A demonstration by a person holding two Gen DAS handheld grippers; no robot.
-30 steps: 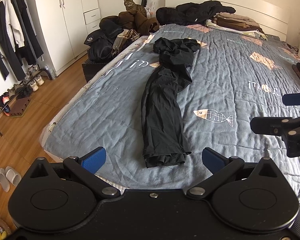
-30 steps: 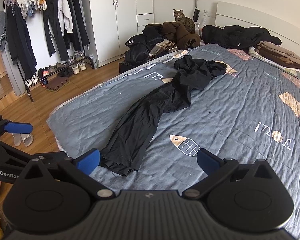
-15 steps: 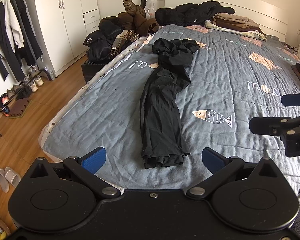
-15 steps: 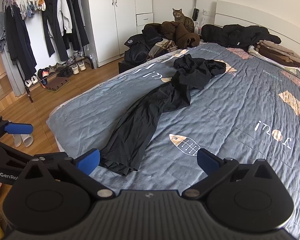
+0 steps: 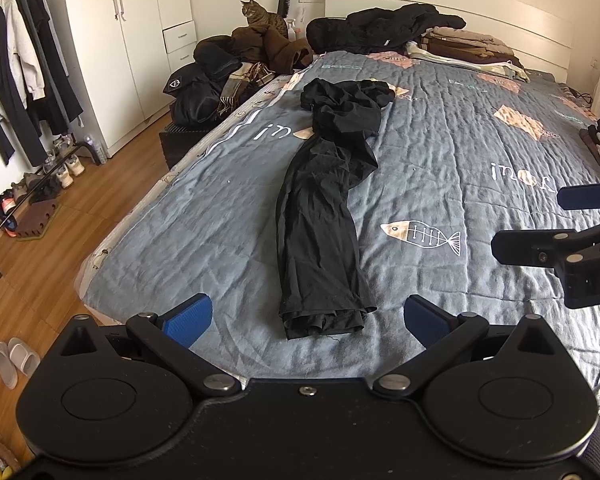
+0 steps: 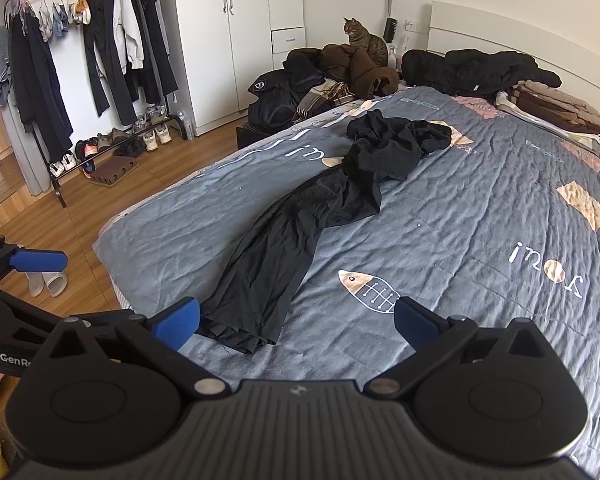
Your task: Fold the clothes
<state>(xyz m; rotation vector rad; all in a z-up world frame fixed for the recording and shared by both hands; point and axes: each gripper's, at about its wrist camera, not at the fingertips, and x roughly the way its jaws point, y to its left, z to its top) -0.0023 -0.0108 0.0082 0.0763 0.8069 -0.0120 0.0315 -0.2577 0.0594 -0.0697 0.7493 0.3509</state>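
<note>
A long black garment (image 5: pixel 320 216) lies stretched along the grey-blue bedspread (image 5: pixel 440 168), its far end bunched up, its near hem close to the bed's foot. The same black garment (image 6: pixel 284 236) runs diagonally in the right wrist view. My left gripper (image 5: pixel 307 318) is open and hangs just short of the hem, holding nothing. My right gripper (image 6: pixel 296 318) is open too, empty, to the right of the hem. Each gripper shows in the other's view: the right gripper (image 5: pixel 556 220) at the right edge, the left gripper (image 6: pixel 28 264) at the left edge.
A cat (image 6: pixel 364 40) sits on piled dark clothes (image 6: pixel 320 80) beside the bed. Folded clothes (image 5: pixel 464 46) and a black coat (image 5: pixel 380 26) lie by the headboard. A clothes rack (image 6: pixel 80 60), wardrobe (image 5: pixel 132 40), shoes and slippers (image 5: pixel 10 360) stand on the wooden floor at left.
Both grippers have shifted only slightly; the view has edged a little toward the garment. The cat has turned its head. Both grippers stay open.
</note>
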